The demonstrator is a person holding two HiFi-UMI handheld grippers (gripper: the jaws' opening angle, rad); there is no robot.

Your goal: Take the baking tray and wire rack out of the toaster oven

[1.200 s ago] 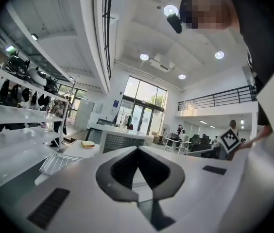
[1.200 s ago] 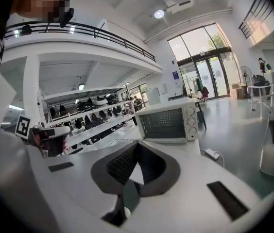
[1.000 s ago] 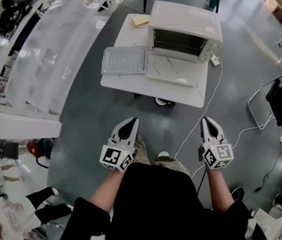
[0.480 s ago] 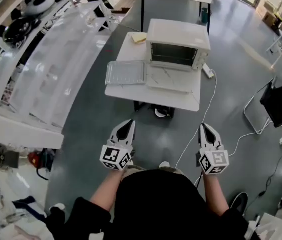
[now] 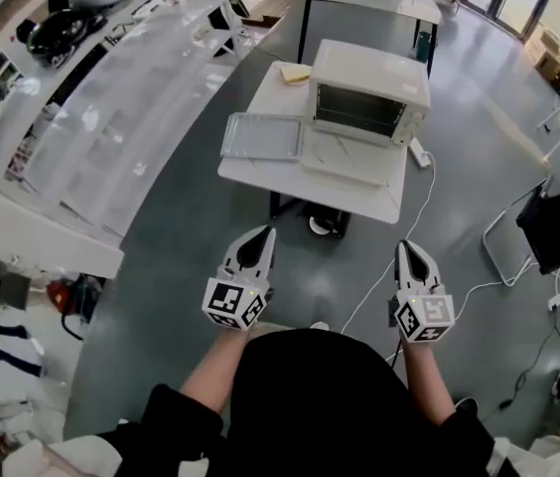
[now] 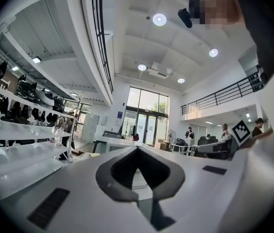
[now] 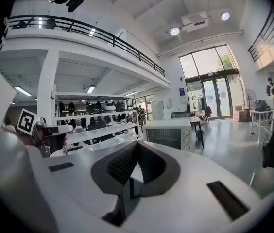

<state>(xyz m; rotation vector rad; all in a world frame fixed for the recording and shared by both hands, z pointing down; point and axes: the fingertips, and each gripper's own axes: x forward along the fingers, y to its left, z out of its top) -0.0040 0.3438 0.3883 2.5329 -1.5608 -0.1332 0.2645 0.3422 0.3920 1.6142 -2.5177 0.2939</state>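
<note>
Both grippers were held out in front of the person's body, over the floor and well apart from the table. The left gripper had its jaws pressed together with nothing between them. The right gripper was likewise closed and empty. That posture suited standing off rather than working, since neither tip was near anything it could grasp.

The toaster oven stood toward the far right corner of the table. Its door was dropped flat toward the near edge, which left the cavity open to a straight reach from the front. The baking tray lay flat along the left edge of the table, just beside the open door. It was probably set there because that was the only bare stretch beside the oven, a short slide from the mouth.

The wire rack could not be picked out. The cavity read as dark, and whether the rack sat inside it or lay on the tray was not clear from the head view (the right gripper view showed only the oven's front at a distance). A yellow pad sat at the far left corner, clear of the working side.

With the tray already out, the rack appeared to be the open question.
</note>
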